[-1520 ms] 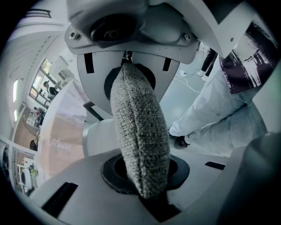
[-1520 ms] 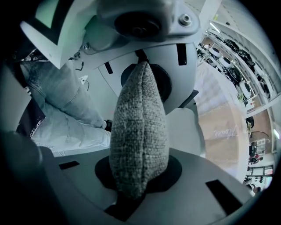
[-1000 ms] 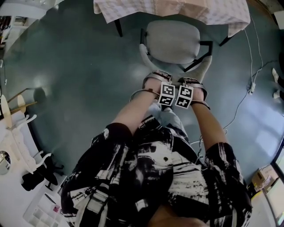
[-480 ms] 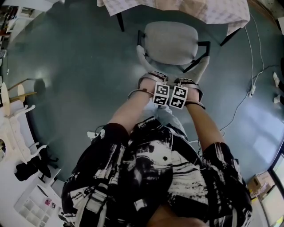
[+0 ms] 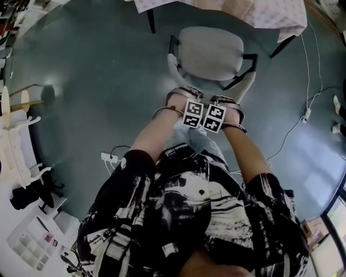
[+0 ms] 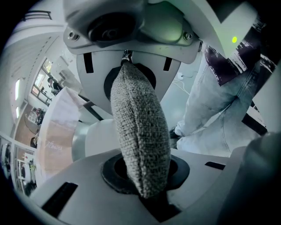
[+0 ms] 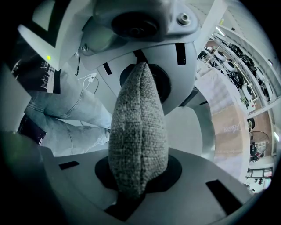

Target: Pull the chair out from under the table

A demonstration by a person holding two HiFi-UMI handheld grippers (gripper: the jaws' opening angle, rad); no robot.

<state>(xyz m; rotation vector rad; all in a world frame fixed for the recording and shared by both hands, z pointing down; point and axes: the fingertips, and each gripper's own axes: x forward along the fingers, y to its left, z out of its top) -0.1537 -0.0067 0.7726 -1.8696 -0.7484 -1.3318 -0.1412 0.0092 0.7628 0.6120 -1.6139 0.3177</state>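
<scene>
Both held side by side: my left gripper [image 5: 183, 96] and right gripper [image 5: 231, 101], each clenched on the woven grey fabric backrest [image 6: 139, 132] of the grey padded chair [image 5: 210, 53]. The chair's seat stands on the blue-grey floor [image 5: 92, 81], just before the pink-clothed table [image 5: 270, 13].

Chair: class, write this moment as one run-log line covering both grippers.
chair: seat clear of table | left gripper: shut on backrest | right gripper: shut on backrest
</scene>
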